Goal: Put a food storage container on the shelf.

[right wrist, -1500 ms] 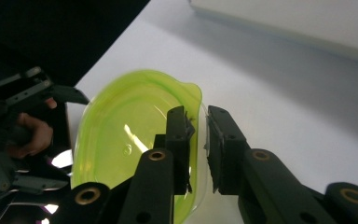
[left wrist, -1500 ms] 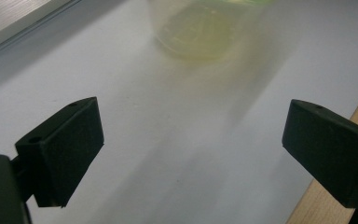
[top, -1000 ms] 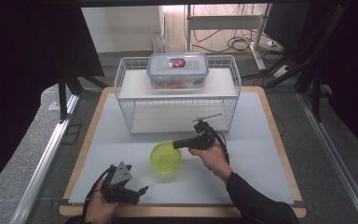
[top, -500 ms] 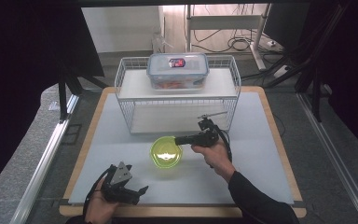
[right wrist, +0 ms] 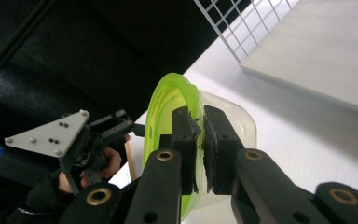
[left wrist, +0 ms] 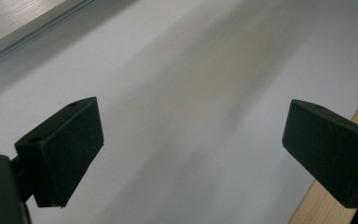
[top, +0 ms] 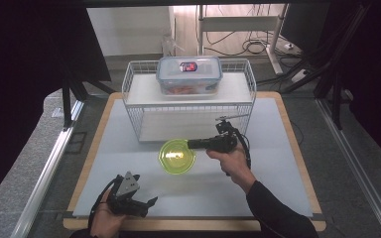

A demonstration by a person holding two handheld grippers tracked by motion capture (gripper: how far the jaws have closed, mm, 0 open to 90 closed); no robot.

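— On the white mat (top: 278, 163), just in front of the wire rack (top: 134, 106), what is that green thing?

— A translucent lime-green bowl (top: 177, 155). In the high view it sits near the middle of the mat, close to the rack's lower shelf. The right gripper (top: 194, 144) reaches in from the right side and has it by the rim.

— Clenched on it, then?

— Yes. In the right gripper view the 2 black jaws are pinched together on the bowl's wall (right wrist: 168, 107), 1 inside the rim and 1 outside. From that camera the bowl looks tipped on edge, though the camera turns with the hand, so I cannot tell whether the bowl itself is tilted or lifted off the mat.

— And the left gripper (top: 146, 203)?

— Down at the near edge of the table, in the person's left hand (top: 104, 223), well apart from the bowl. Its grey 3-cornered plate faces up. In the left gripper view the 2 jaws stand wide apart with nothing between them, only bare mat and a strip of the wooden table edge (left wrist: 349, 116) at the right.

— Anything on the rack?

— A clear lidded container (top: 189, 74) on the top shelf, with something reddish inside that I cannot make out.
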